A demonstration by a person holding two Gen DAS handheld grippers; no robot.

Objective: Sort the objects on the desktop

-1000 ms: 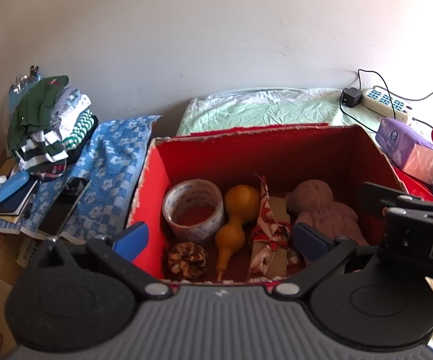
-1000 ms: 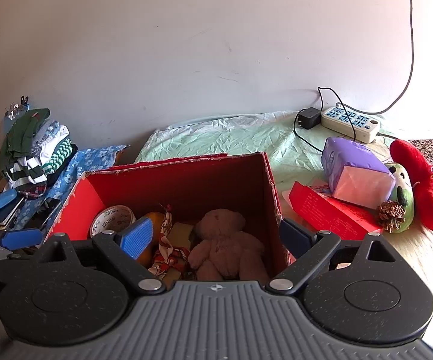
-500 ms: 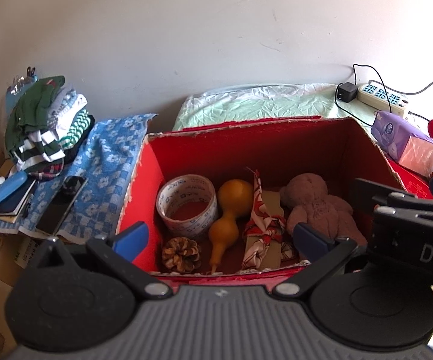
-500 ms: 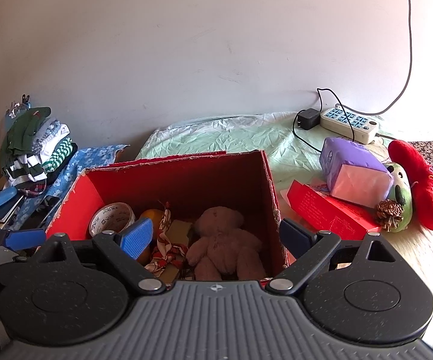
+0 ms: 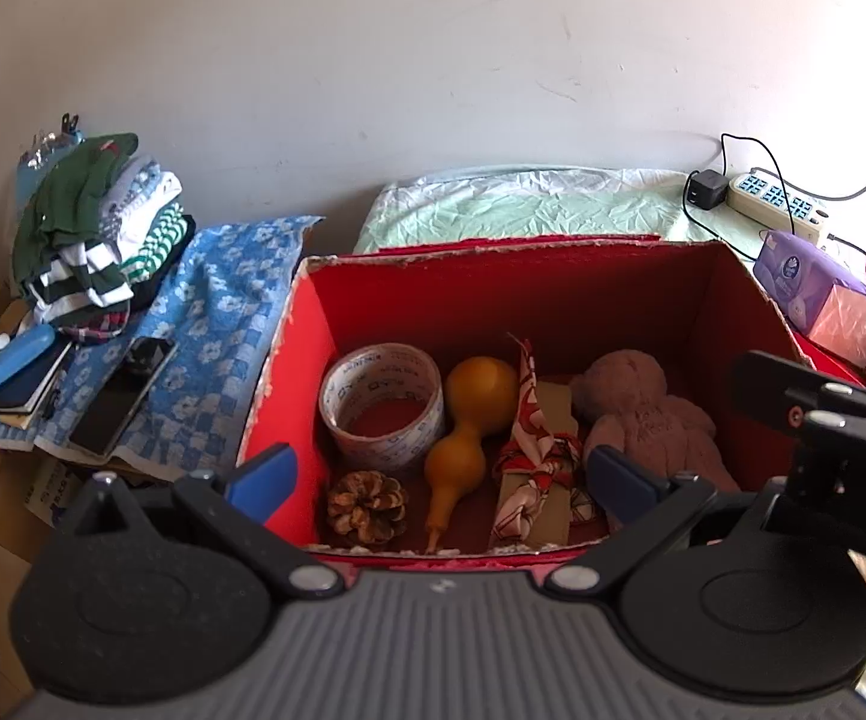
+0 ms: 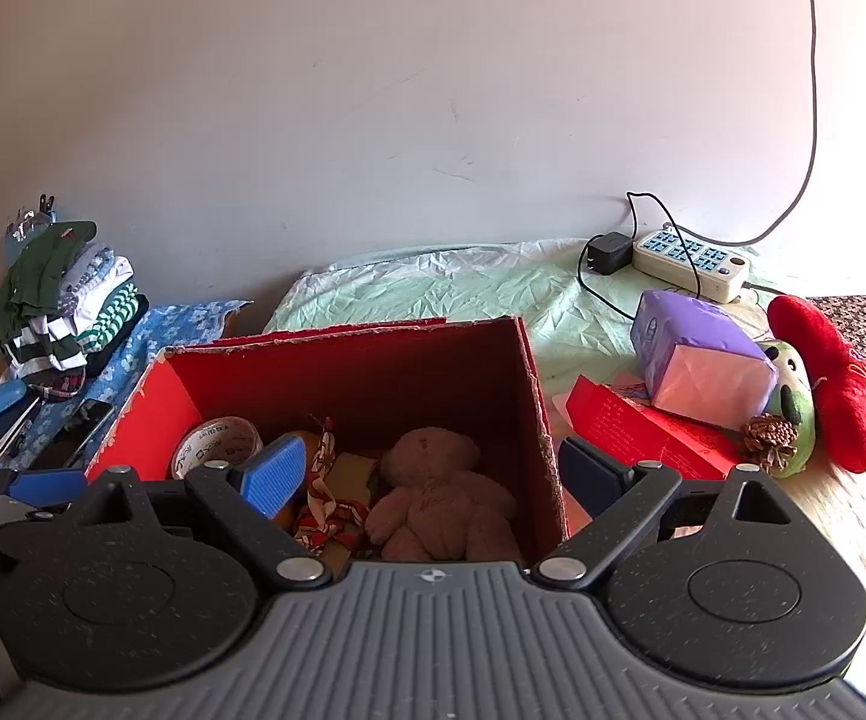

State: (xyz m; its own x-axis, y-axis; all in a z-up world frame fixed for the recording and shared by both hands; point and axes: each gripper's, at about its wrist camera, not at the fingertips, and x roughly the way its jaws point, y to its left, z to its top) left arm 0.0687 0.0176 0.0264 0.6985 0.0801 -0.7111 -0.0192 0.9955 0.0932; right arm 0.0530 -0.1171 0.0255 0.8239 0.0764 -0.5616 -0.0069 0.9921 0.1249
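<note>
Desktop objects are seen gathered inside the red box (image 5: pixel 289 372): a tape roll (image 5: pixel 382 405) at its left, a pine cone (image 5: pixel 367 507) in front of that, a yellow gourd (image 5: pixel 463 438), a ribbon-tied packet (image 5: pixel 538 456) and a brown teddy bear (image 5: pixel 649 420) at its right. A second pine cone (image 6: pixel 769 435) and a purple tissue pack (image 6: pixel 697 360) are left outside, right of the box. The left gripper (image 5: pixel 436 477) and right gripper (image 6: pixel 433 474) are held wide apart before the box, with nothing grasped.
</note>
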